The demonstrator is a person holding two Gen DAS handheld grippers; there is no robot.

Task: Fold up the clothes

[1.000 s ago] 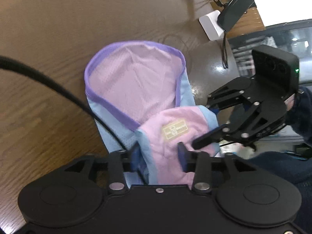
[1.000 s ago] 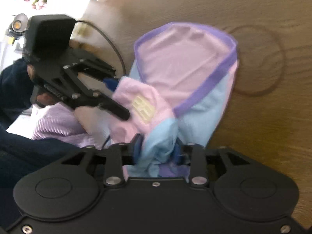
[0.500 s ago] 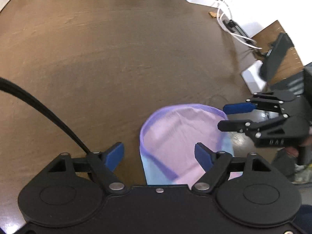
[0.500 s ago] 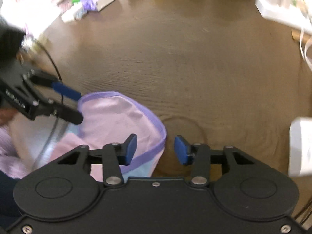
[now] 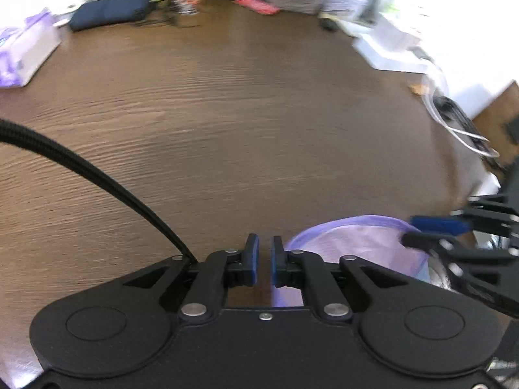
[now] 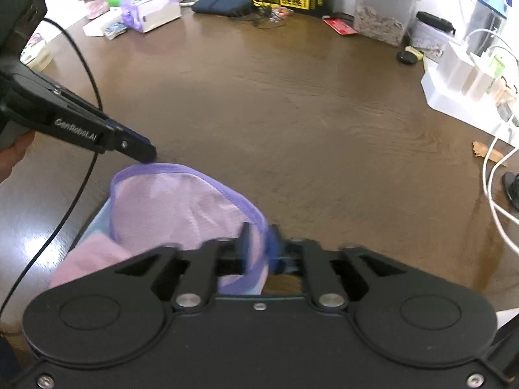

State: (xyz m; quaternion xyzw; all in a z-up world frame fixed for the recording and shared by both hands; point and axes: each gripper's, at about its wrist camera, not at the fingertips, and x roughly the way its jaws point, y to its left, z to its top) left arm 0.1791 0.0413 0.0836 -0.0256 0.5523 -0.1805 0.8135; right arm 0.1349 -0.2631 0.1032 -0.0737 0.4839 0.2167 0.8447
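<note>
- Left view: my left tool (image 5: 264,261) has its jaws closing, a narrow gap left and nothing between the pads; bare table (image 5: 227,123) shows through.
- The garment (image 5: 360,249), pink with a purple hem, lies on the table just right of it; the right tool (image 5: 431,231) hangs blurred over the garment's right edge.
- Right view: my right tool (image 6: 261,248) has its jaws opening, the garment's (image 6: 175,207) purple hem between the pads.
- The left tool's (image 6: 142,152) tip sits at the hem's far edge.
- A cable (image 6: 78,149) trails beside it.
</note>
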